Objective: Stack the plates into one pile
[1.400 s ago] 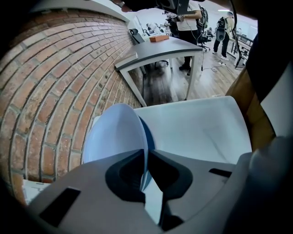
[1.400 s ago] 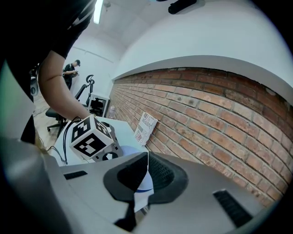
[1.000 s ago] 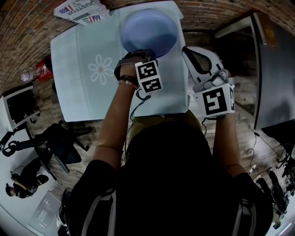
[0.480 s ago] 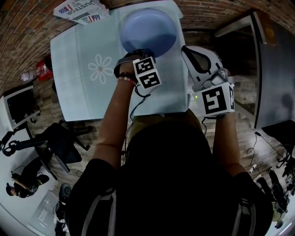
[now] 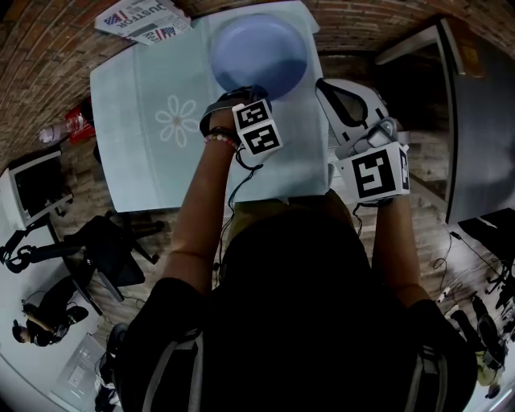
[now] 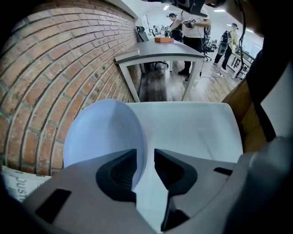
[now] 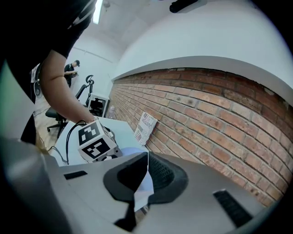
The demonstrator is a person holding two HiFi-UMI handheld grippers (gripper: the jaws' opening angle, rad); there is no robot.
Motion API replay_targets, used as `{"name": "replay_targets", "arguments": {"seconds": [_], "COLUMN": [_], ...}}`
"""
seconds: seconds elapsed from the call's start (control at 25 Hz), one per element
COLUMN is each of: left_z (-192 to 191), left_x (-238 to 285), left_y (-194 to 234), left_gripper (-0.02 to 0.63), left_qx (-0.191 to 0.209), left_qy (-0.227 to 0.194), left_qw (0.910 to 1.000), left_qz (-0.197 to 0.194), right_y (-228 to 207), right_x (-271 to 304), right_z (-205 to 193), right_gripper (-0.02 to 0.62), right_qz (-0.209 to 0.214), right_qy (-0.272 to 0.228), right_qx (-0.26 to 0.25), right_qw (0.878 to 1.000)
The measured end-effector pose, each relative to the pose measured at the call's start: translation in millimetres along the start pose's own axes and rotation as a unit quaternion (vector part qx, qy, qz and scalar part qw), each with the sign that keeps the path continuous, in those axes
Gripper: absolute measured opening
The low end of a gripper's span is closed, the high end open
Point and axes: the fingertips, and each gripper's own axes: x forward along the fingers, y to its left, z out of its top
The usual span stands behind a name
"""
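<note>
left claw (image 6: 145, 157) opening around blue plate (image 6: 103, 132) rim on table (image 6: 192, 128), right claw (image 7: 147, 161) pressed together

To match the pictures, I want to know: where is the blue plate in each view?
Head view: blue plate, top centre.
Left gripper view: plate, left of centre.
Right gripper view: pale sliver, low centre.
Shared landmark: the newspaper by the brick wall.
</note>
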Motion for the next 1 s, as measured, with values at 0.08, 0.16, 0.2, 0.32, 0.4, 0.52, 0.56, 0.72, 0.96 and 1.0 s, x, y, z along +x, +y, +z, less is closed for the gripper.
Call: {"name": "replay_targets", "arguments": {"seconds": [0.08, 0.16, 0.2, 0.32, 0.4, 0.52, 0.56, 0.72, 0.96, 1.0], "left_z": [0.9, 1.8, 1.7, 1.0, 0.5, 0.3, 0.2, -1.1, -1.8, -1.4], "left_x": [-1.7, -2.9, -3.1, -2.7, -2.6, -2.7, -2.5, 0.7, 1.0, 1.1], "left_y": [0.5, 0.8, 0.9, 0.0, -1.8, -4.4, -5.2, -11.4, -11.3, -11.3], "left_gripper": [0.121, 0.123, 0.123, 0.124, 0.126, 0.127, 0.127, 0.127, 0.129, 0.129], "left_qx": [0.001, 0.001, 0.001, 0.001, 0.001, 0.001, 0.0, 0.0, -0.002, -0.003], "left_qy": [0.0, -0.002, -0.002, -0.002, -0.001, -0.001, -0.001, 0.003, 0.002, 0.002], "left_qw": [1.0, 1.0, 1.0, 1.0, 1.0, 1.0, 1.0, 1.0, 1.0, 1.0], "left_qz": [0.003, 0.005, 0.006, 0.006, 0.004, 0.003, 0.003, -0.003, -0.005, -0.004], "right_y": [-0.2, 0.4, 1.1, 2.8, 3.4, 3.9, 4.0, 5.5, 4.0, 4.2], "right_x": [-1.9, -3.0, -3.2, -4.3, -5.1, -6.4, -6.6, -8.4, -6.8, -6.7], "right_z": [0.5, 0.7, 0.8, 1.6, 2.1, 2.8, 3.2, 4.0, 7.2, 7.0], "right_gripper": [0.035, 0.035, 0.035, 0.035, 0.035, 0.035, 0.035, 0.035, 0.035, 0.035], "right_qz": [-0.001, -0.002, -0.002, -0.001, -0.001, -0.001, -0.001, 0.0, 0.0, 0.0], "right_qy": [0.0, 0.0, 0.0, 0.0, 0.001, 0.002, 0.001, 0.0, -0.002, -0.002], "right_qx": [-0.001, -0.001, -0.002, -0.004, -0.005, -0.006, -0.007, -0.009, -0.008, -0.008], "right_qw": [1.0, 1.0, 1.0, 1.0, 1.0, 1.0, 1.0, 1.0, 1.0, 1.0]}}
